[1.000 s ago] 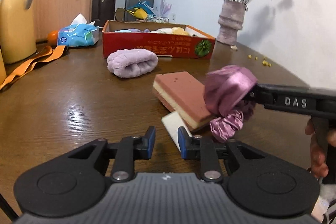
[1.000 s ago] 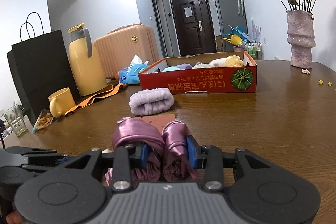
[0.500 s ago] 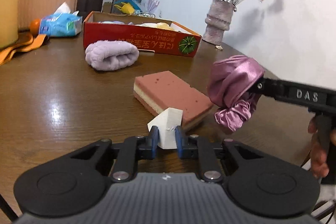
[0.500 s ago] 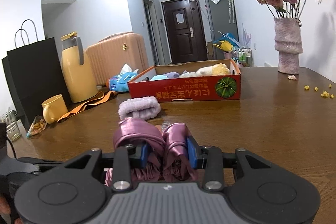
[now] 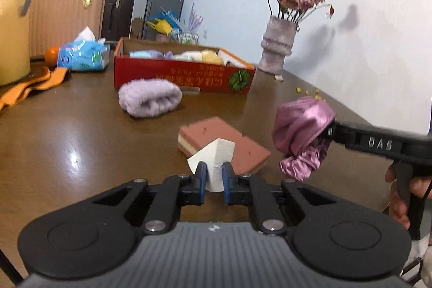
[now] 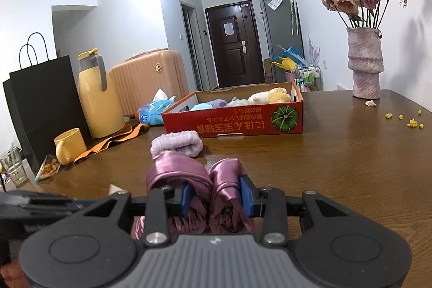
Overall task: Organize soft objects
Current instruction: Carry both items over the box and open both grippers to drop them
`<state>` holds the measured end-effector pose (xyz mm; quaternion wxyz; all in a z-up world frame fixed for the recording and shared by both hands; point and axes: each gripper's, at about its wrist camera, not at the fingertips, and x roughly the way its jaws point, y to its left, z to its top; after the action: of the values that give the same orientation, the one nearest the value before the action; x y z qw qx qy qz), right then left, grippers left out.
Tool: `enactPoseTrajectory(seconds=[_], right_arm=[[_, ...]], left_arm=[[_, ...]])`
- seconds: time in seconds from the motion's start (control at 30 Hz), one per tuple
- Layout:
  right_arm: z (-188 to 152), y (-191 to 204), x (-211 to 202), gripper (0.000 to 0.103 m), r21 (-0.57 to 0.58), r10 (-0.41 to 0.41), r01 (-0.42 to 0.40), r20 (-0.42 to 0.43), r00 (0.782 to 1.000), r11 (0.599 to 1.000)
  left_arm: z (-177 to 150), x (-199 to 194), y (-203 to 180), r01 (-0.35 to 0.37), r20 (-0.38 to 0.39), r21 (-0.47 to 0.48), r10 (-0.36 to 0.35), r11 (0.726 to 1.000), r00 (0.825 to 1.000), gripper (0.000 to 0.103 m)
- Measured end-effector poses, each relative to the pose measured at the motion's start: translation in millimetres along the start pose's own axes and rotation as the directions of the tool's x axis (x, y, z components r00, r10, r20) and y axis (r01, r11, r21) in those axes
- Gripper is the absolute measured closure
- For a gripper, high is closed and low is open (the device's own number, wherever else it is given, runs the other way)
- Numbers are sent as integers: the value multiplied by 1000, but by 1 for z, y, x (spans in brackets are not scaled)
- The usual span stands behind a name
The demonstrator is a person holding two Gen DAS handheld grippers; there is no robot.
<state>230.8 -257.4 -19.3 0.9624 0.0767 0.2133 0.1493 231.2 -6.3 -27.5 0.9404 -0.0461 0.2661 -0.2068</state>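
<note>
My left gripper [image 5: 214, 177] is pinching a foam wedge [image 5: 213, 158] in front of the sponge [image 5: 224, 143]. My right gripper [image 6: 216, 196] is holding a scrunchie [image 6: 189, 177] right of it. Behind, a rolled towel [image 5: 149, 97] is lying before the box [image 5: 183, 77].

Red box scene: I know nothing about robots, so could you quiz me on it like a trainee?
1. True or false: the left tool grips a white sponge.
2. What does the right tool hold? A) purple satin cloth B) mug C) vase
3. What lies on the table just in front of the red box?

Key: 1 true; 2 A; 3 the lilac towel roll.
</note>
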Motion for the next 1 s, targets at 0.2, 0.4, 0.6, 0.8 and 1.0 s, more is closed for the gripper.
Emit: enactPoseTrajectory(seconds=[0.2,0.4,0.6,0.8,1.0], right_arm=[[31,-14,10,67,-4,15,-15,37,999,1000],[102,-41,66,67,-10,17,-16,62,998,1000],[159,-69,167,67,24,1,-1,5,1000,1000],[172,-88,248,66,13,-86,86,-56,995,996],[160,-90,283,53,-125,-238,227,-81,968,966]], left_arm=[[52,10,10,10,73,32,-13,999,997,90],[136,68,29,39,114,45,-44,998,993,90],[202,172,58,39,13,-55,-38,998,999,90],[215,250,86,-28,-85,-131,17,991,996,88],[201,268,99,-58,-128,-114,43,992,991,70]])
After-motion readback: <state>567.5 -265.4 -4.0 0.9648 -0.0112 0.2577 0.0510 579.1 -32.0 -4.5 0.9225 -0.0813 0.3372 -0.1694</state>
